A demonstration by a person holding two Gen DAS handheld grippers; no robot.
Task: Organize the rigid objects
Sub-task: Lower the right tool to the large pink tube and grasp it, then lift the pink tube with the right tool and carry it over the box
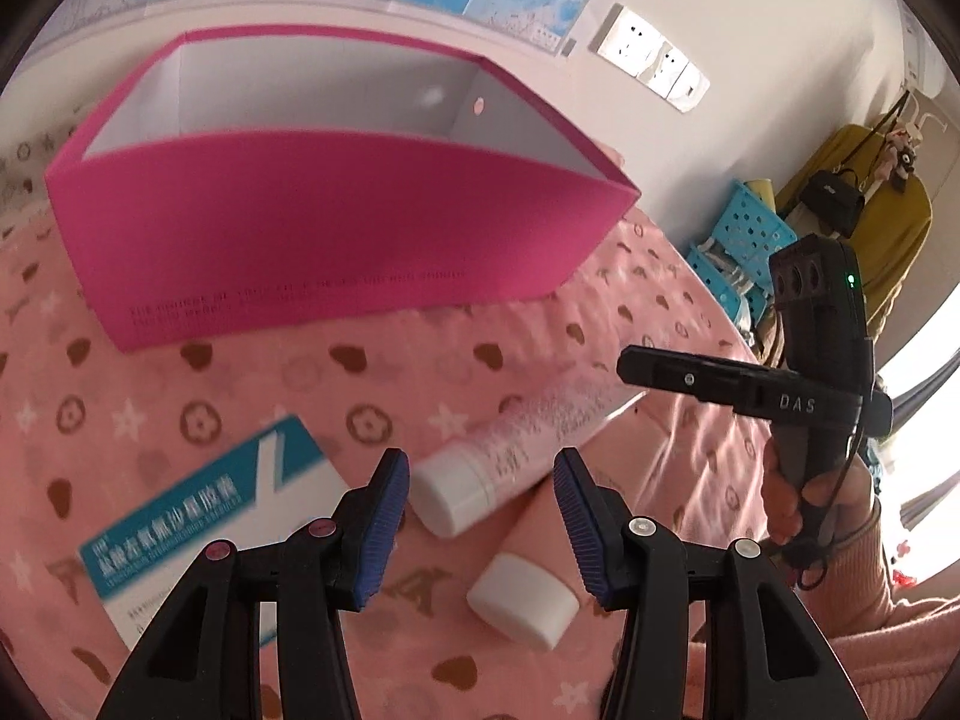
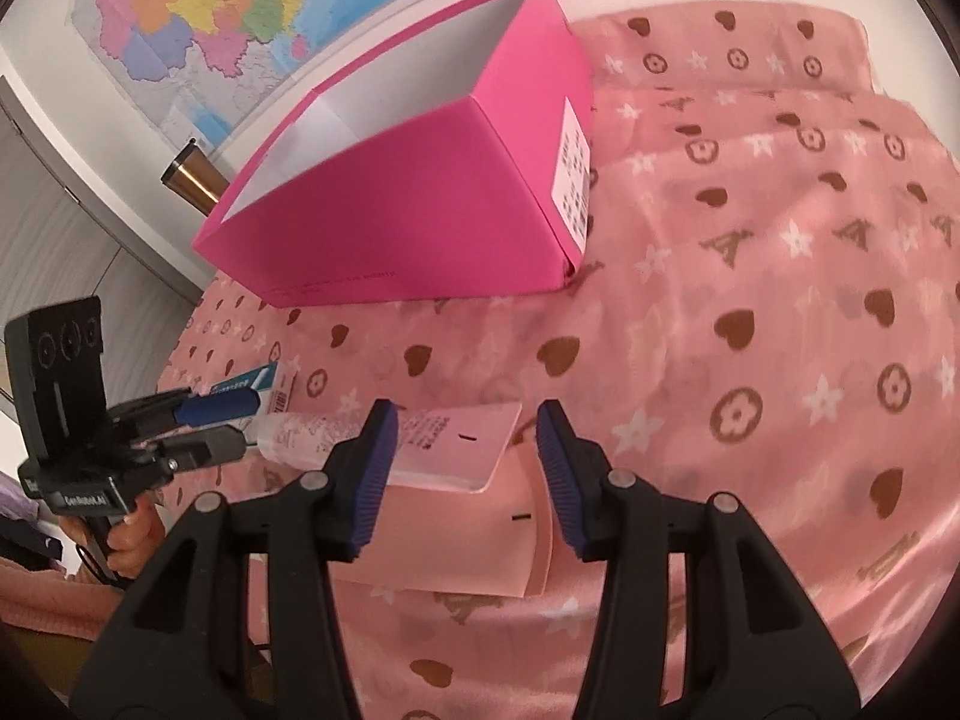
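The left tongs [image 1: 480,516] stand apart with nothing between the blue ribbed pads, hanging just above two pale pink squeeze tubes. The upper pink tube with a white cap [image 1: 510,462] lies on the pink patterned bedspread [image 1: 240,396], its cap toward the tongs and its long axis running up and to the right. A second white-capped tube [image 1: 521,603] lies just below it, with most of its body hidden behind the right pad.

The right tongs [image 2: 465,474] also stand apart and empty, above the flat crimped tail ends of the same tubes [image 2: 456,450], whose axes run leftward toward the left tongs [image 2: 210,426]. So each hand is near one end of the pair: the left at the caps, the right at the tails.

A white and teal cardboard medicine box [image 1: 198,516] lies just left of the left tongs, its print blurred. Beyond them all sits the open bright pink cardboard box [image 1: 336,240], empty as far as its white inside shows, and probably the destination. Its floor is mostly out of sight.
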